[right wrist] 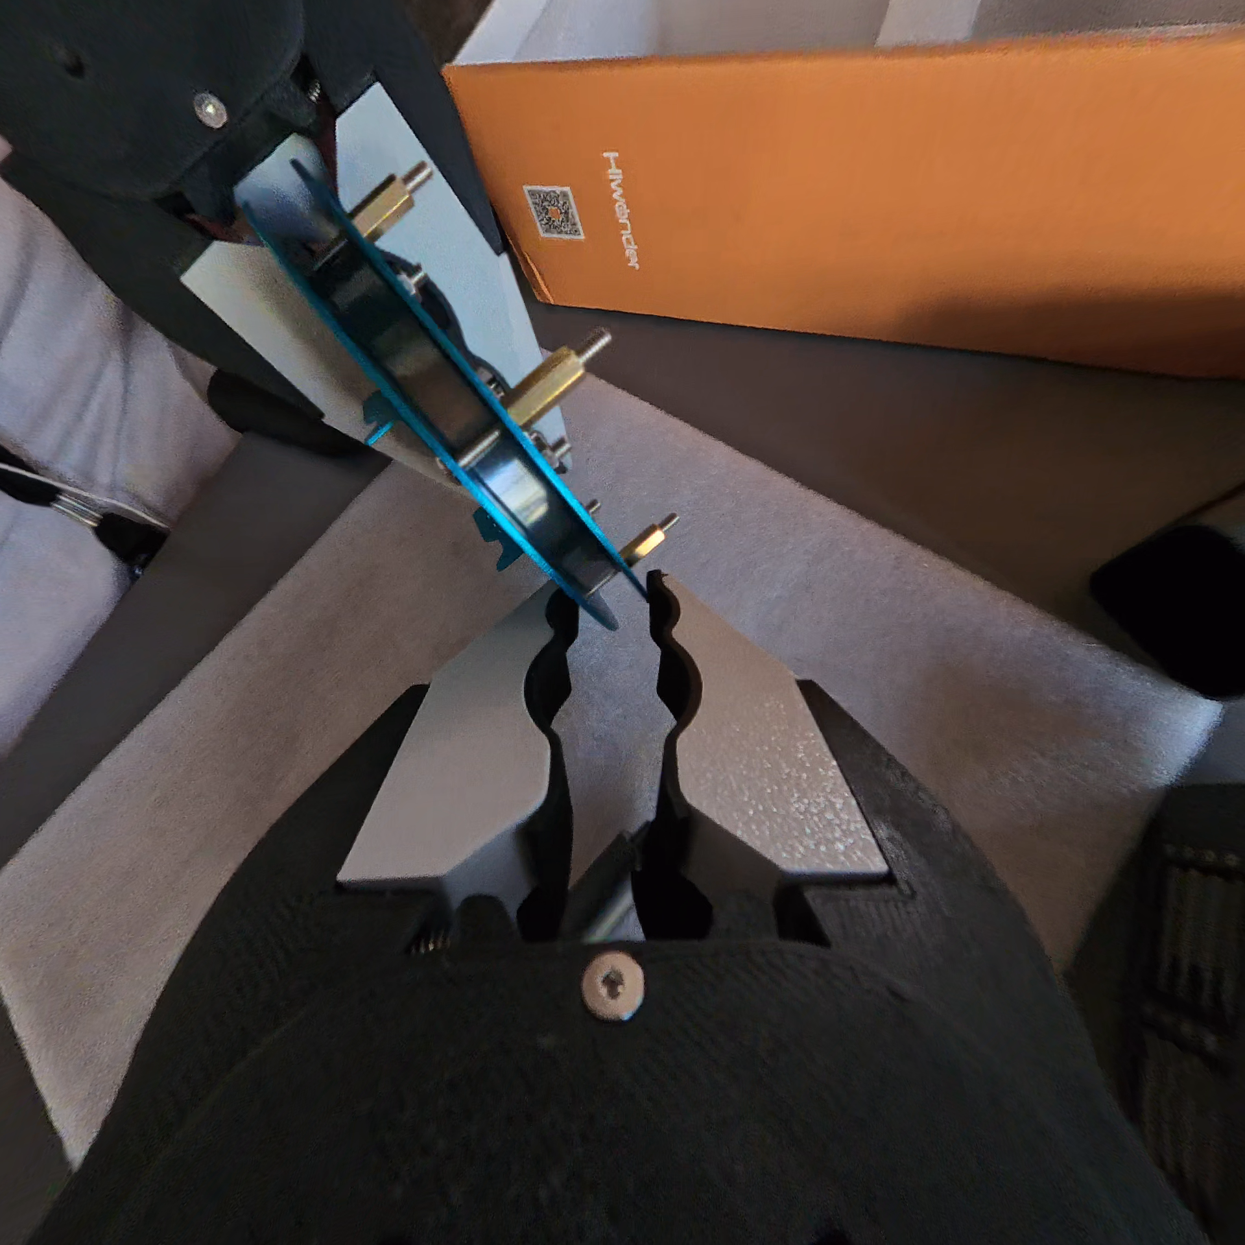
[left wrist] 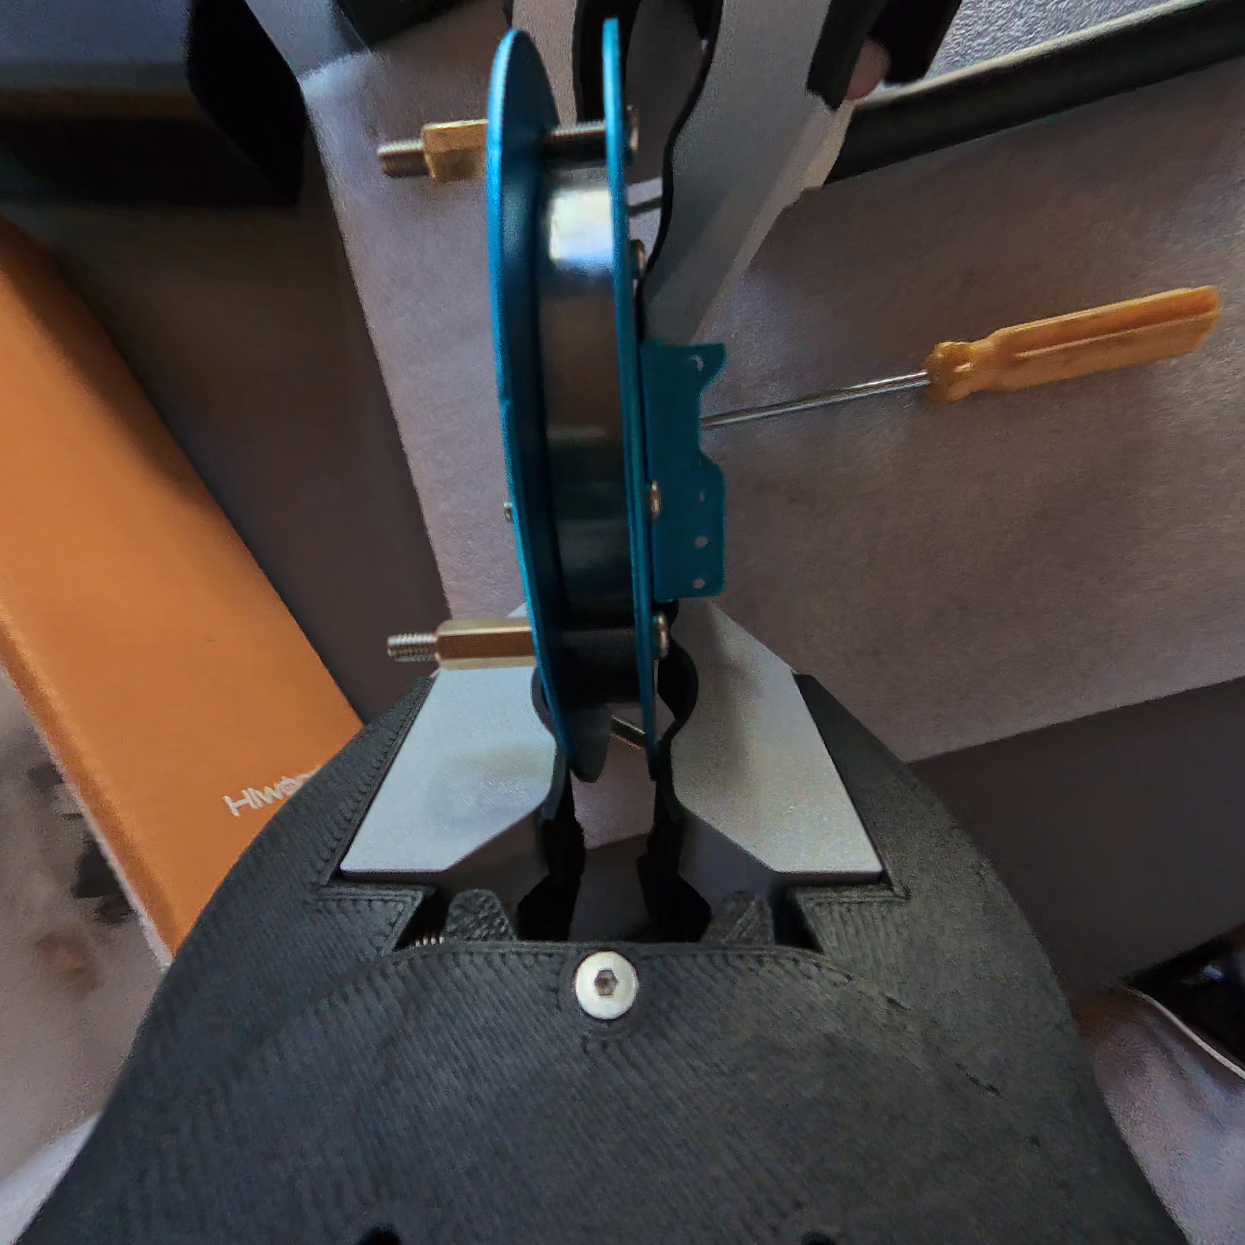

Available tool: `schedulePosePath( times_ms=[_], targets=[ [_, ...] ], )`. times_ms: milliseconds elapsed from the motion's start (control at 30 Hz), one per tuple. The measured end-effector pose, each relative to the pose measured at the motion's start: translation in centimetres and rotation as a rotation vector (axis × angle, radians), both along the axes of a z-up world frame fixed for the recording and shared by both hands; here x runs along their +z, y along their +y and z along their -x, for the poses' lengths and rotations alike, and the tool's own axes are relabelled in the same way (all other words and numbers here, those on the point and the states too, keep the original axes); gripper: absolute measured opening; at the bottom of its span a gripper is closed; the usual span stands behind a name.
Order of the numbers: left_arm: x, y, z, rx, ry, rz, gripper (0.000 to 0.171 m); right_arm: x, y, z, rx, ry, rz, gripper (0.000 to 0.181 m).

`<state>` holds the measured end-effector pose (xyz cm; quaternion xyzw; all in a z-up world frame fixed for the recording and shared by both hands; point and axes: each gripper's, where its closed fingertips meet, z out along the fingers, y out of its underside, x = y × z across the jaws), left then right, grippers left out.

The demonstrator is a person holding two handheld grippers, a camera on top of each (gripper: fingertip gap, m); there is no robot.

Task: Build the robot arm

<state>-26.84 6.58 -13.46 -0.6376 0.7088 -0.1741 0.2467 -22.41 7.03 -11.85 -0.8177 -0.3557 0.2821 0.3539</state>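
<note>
The left gripper point(left wrist: 610, 775) pinches the blue disc assembly point(left wrist: 572, 418) edge-on above the grey mat point(left wrist: 943, 539), near the orange box point(left wrist: 135, 539). The right gripper point(right wrist: 613, 606), jaws slightly parted, touches the assembly's far rim; a yellow screwdriver point(left wrist: 1071, 343) lies beyond.

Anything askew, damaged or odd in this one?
Nothing looks damaged or spilled. The left gripper is shut on the blue disc assembly, held edge-on, its brass standoffs sticking out sideways. The right gripper has its fingertips at the assembly's far rim; its grip is unclear. A screwdriver lies flat on the grey mat.
</note>
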Motion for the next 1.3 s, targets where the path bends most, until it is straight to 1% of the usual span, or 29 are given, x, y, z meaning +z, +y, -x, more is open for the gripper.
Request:
schedulePosePath(
  times_ms=[67, 133, 167, 233, 300, 333, 367, 467, 500, 533, 567, 633, 667, 767, 867, 967, 1067, 1133, 1167, 1200, 1233, 1300],
  targets=[
    [0.8, -0.1, -1.1, -0.007, -0.069, -0.094, 0.017, 1.3, -0.2, -1.1, -0.016, -0.098, -0.066, 0.020],
    [1.3, -0.5, -2.6, -0.002, -0.147, -0.121, 0.017, 2.5, -0.8, -2.6, -0.039, -0.210, -0.057, 0.020],
    [1.0, -1.1, -3.3, 0.001, -0.159, -0.094, 0.016, 2.7, -1.2, -3.2, -0.039, -0.273, -0.035, 0.020],
    [0.3, -2.2, -4.3, 0.002, -0.158, -0.024, 0.017, 2.1, -2.1, -4.2, -0.028, -0.397, 0.051, 0.020],
    [-0.5, -2.6, -4.4, 0.004, -0.127, 0.000, 0.018, 1.5, -2.1, -4.4, -0.032, -0.470, 0.052, 0.021],
    [-0.7, -2.9, -4.2, 0.003, -0.117, 0.016, 0.029, 1.5, -1.9, -4.2, -0.034, -0.493, 0.023, 0.021],
    [-0.6, -3.2, -3.9, 0.004, -0.120, 0.038, 0.045, 1.8, -1.8, -3.9, -0.033, -0.508, -0.014, 0.021],
    [-0.1, -4.4, -2.2, -0.011, -0.129, 0.133, 0.073, 1.8, -1.7, -2.4, -0.028, -0.589, -0.146, 0.020],
    [0.0, -5.0, -1.5, -0.021, -0.126, 0.174, 0.082, 1.5, -1.9, -1.9, -0.019, -0.635, -0.185, 0.020],
    [0.1, -5.4, -0.8, -0.034, -0.132, 0.211, 0.083, 1.3, -1.9, -1.6, -0.028, -0.690, -0.224, 0.021],
    [0.4, -5.8, -0.3, -0.045, -0.158, 0.244, 0.087, 1.7, -1.9, -1.4, -0.052, -0.725, -0.279, 0.020],
    [0.9, -5.9, 0.1, -0.048, -0.230, 0.282, 0.082, 2.3, -2.3, -0.8, -0.068, -0.756, -0.358, 0.020],
    [0.9, -5.9, 0.2, -0.054, -0.245, 0.283, 0.082, 2.4, -2.4, -0.6, -0.089, -0.769, -0.383, 0.021],
    [0.7, -6.1, 0.0, -0.071, -0.241, 0.240, 0.082, 2.6, -2.9, -0.6, -0.142, -0.791, -0.417, 0.020],
    [0.7, -6.8, 0.6, -0.124, -0.234, 0.203, 0.086, 3.2, -3.5, 0.0, -0.145, -0.826, -0.493, 0.021],
    [1.7, -7.6, 2.7, -0.176, -0.242, 0.291, 0.088, 3.6, -3.7, 0.4, -0.144, -0.901, -0.554, 0.021],
    [4.4, -7.1, 5.3, -0.225, -0.271, 0.404, 0.076, 4.3, -3.8, 1.3, -0.131, -0.969, -0.646, 0.021],
    [6.6, -5.2, 5.6, -0.224, -0.310, 0.418, 0.057, 4.8, -3.8, 2.0, -0.121, -1.025, -0.698, 0.021],
    [7.6, -4.0, 5.3, -0.218, -0.337, 0.413, 0.047, 5.1, -3.9, 2.5, -0.116, -1.049, -0.720, 0.021],
    [8.3, -3.0, 4.7, -0.219, -0.355, 0.413, 0.042, 5.3, -3.9, 2.8, -0.111, -1.073, -0.734, 0.021],
    [8.7, -2.5, 4.1, -0.230, -0.358, 0.422, 0.041, 5.5, -3.9, 3.1, -0.108, -1.095, -0.740, 0.021],
    [8.9, -2.4, 2.7, -0.294, -0.352, 0.434, 0.041, 5.9, -3.9, 3.6, -0.096, -1.133, -0.759, 0.021]
  ],
)
